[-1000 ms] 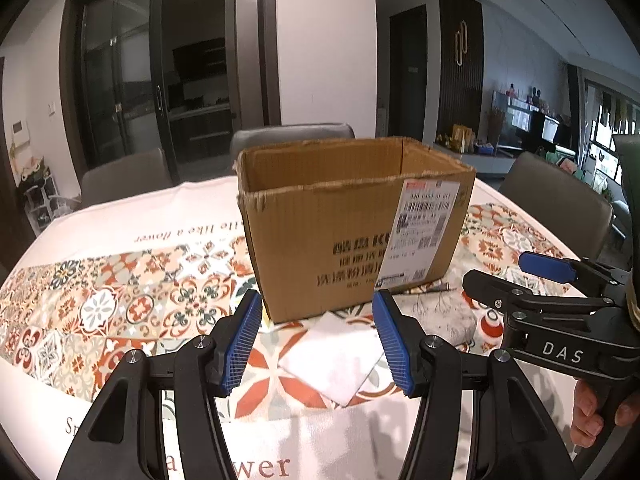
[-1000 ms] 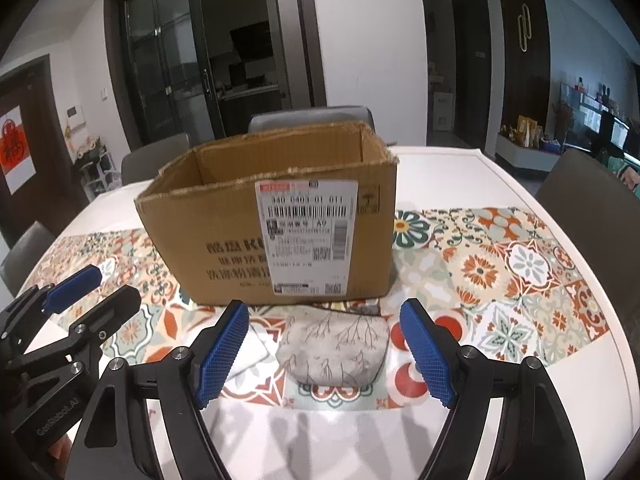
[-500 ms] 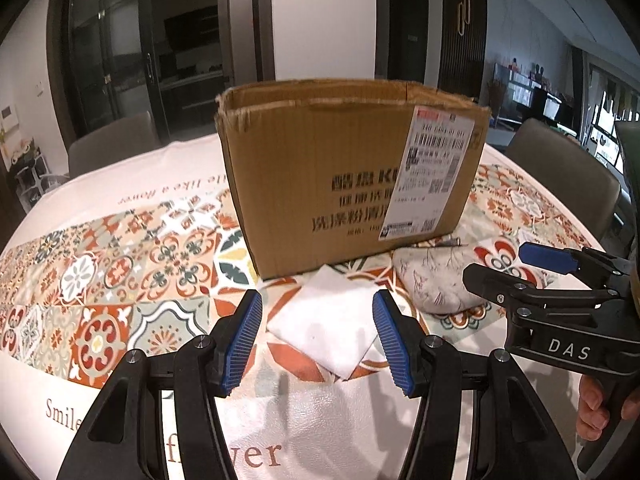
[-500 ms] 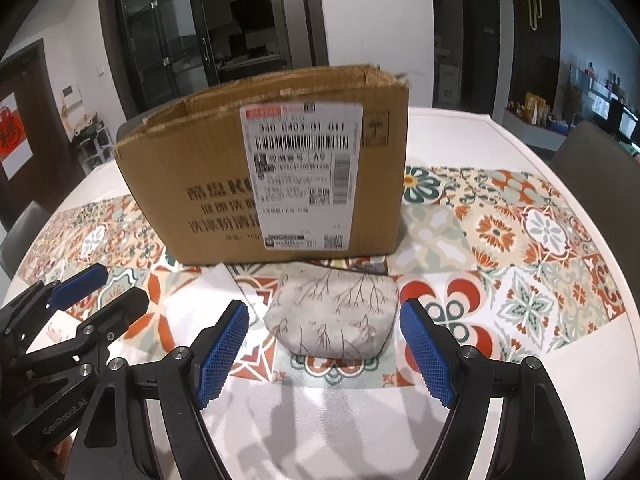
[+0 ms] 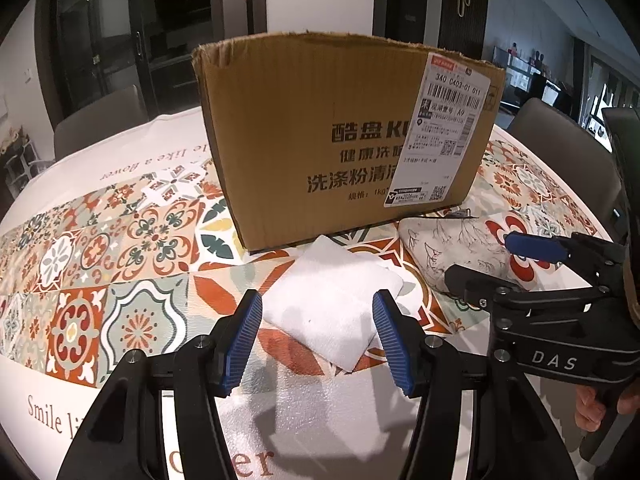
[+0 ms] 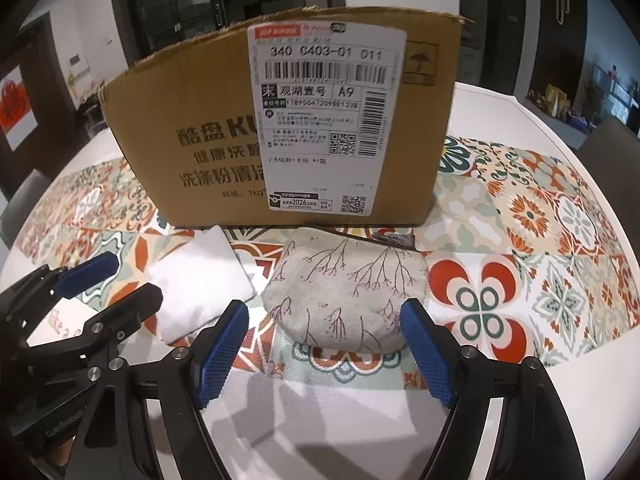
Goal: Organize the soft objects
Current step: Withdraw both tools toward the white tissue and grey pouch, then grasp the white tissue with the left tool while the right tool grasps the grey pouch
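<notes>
A folded white cloth (image 5: 332,300) lies on the table just in front of a brown cardboard box (image 5: 320,140). My left gripper (image 5: 318,342) is open, its blue pads on either side of the cloth's near corner. A grey pouch with a branch print (image 6: 344,296) lies to the right of the cloth (image 6: 200,280), against the box (image 6: 280,128). My right gripper (image 6: 324,352) is open, its pads flanking the pouch's near edge. The pouch (image 5: 452,252) and the right gripper (image 5: 520,264) also show in the left wrist view. The left gripper (image 6: 104,284) shows in the right wrist view.
The round table carries a white cloth with a patterned tile band (image 5: 100,248). The box's open top is above both cameras, so its inside is hidden. Grey chairs (image 5: 100,120) stand around the table's far side.
Both grippers have moved forward and down toward the table. The cloth now sits between the left pads and the pouch between the right pads. Both stay open.
</notes>
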A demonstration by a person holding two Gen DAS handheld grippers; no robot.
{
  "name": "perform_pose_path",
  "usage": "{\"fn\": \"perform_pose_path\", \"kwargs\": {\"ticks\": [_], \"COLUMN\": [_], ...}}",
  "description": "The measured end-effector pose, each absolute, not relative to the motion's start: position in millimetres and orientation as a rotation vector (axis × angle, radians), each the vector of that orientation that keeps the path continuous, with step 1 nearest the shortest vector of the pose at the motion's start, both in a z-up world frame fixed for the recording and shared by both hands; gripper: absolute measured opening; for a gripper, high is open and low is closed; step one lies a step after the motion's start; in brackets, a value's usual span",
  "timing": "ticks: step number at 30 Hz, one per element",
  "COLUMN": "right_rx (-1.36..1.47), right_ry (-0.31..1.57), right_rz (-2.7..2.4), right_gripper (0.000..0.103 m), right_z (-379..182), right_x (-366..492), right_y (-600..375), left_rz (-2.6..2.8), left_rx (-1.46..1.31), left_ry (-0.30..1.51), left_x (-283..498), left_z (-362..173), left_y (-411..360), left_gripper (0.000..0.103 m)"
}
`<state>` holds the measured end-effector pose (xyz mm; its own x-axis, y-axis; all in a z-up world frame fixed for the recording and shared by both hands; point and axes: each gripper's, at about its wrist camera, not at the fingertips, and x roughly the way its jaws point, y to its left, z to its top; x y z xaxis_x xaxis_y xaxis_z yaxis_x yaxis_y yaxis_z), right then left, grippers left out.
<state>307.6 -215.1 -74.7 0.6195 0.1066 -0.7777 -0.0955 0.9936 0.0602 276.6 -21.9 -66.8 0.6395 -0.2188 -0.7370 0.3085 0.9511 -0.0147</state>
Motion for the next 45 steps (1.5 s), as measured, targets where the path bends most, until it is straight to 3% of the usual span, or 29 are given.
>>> {"fn": "perform_pose_path", "kwargs": {"ticks": [17, 27, 31, 33, 38, 45], "right_rx": [0.005, 0.023, 0.041, 0.053, 0.026, 0.04], "right_ry": [0.919, 0.92, 0.923, 0.924, 0.925, 0.927], "right_rz": [0.104, 0.109, 0.124, 0.148, 0.171, 0.182], "right_gripper": [0.078, 0.064, 0.051, 0.035, 0.021, 0.012], "right_z": [-92.2, -93.2, -95.1, -93.8, -91.8, -89.5], "right_x": [322.1, 320.4, 319.5, 317.5, 314.7, 313.8], "right_y": [-215.4, -218.0, -220.4, -218.2, -207.0, -207.6], "left_rz": [-0.334, -0.314, -0.314, -0.312, -0.314, -0.323], "left_rx": [0.078, 0.125, 0.122, 0.114, 0.1, 0.076], "left_ry": [0.896, 0.895, 0.889, 0.889, 0.889, 0.901], "left_x": [296.1, 296.1, 295.7, 296.2, 296.5, 294.2], "left_z": [-89.1, -98.2, -97.6, -97.0, -95.9, -92.9], "left_y": [-27.9, -36.3, -34.9, -32.9, -30.4, -30.6], "left_gripper": [0.057, 0.056, 0.042, 0.037, 0.013, 0.008]}}
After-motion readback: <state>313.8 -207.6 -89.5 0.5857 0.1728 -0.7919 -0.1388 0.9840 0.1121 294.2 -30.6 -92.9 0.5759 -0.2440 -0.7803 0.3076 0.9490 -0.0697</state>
